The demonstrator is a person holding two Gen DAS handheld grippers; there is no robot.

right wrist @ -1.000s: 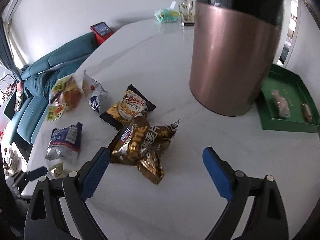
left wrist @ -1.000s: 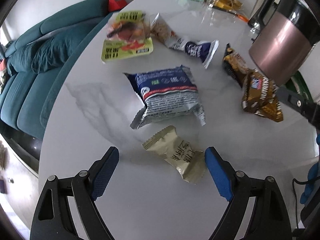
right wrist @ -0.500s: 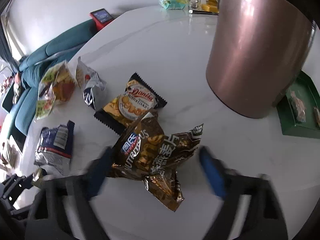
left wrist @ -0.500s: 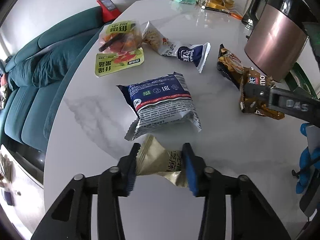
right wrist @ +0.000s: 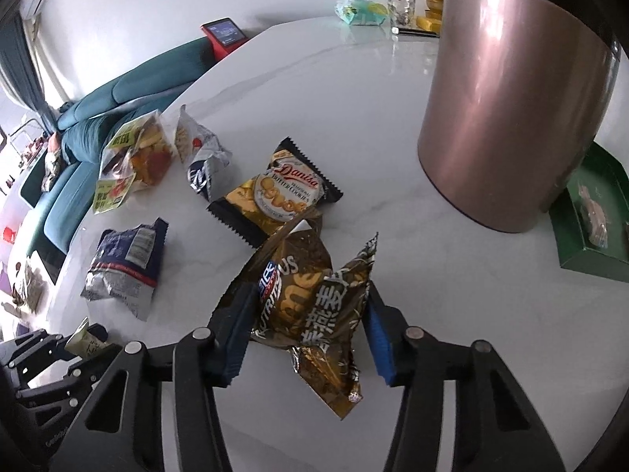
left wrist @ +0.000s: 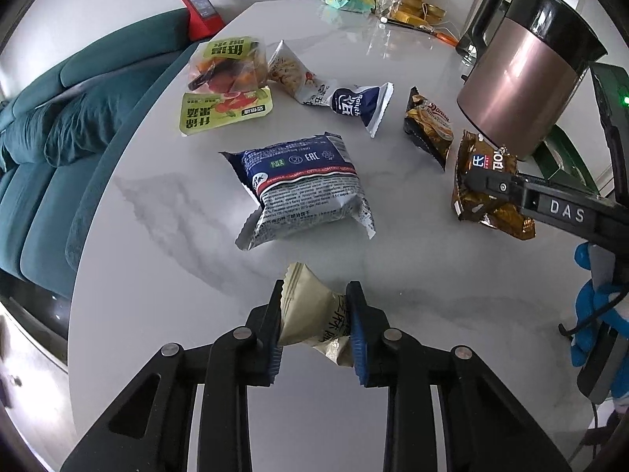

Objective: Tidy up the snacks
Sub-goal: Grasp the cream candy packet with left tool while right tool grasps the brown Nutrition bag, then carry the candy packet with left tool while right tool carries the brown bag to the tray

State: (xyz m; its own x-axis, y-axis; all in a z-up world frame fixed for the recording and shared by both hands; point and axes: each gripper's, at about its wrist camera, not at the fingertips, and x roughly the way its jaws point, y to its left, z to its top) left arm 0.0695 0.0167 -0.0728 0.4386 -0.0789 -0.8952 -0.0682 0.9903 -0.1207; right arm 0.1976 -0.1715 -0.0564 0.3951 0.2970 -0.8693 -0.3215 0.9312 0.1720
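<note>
Two snack packs sit between blue pads at once. The left hand-held gripper [left wrist: 316, 328] is clamped narrow on a small pale-gold pastry packet [left wrist: 312, 320] at the near edge of the white marble surface [left wrist: 165, 244], the wrapper pinched and bulging between the pads. The right hand-held gripper [right wrist: 306, 326] has just been closing around a crumpled brown-gold oat snack bag [right wrist: 314, 299]; both of its pads touch the bag's sides, which buckle inward.

Just beyond the oat bag lies a black-and-gold Danisa butter cookie pack [right wrist: 275, 192], its near corner under the bag's top edge. To the left of these, a blue-and-silver biscuit pack [left wrist: 302, 188] lies flat near the middle of the surface. Farther off, at the far left, are a yellow-green dried fruit pouch [left wrist: 224, 86] and, beside it, a white-and-navy snack bag [left wrist: 334, 94].

A copper-coloured kettle [right wrist: 515, 110] with a black top stands at the right, with a green tray [right wrist: 589, 228] just behind it. A teal sofa [left wrist: 59, 137] runs along the left.
</note>
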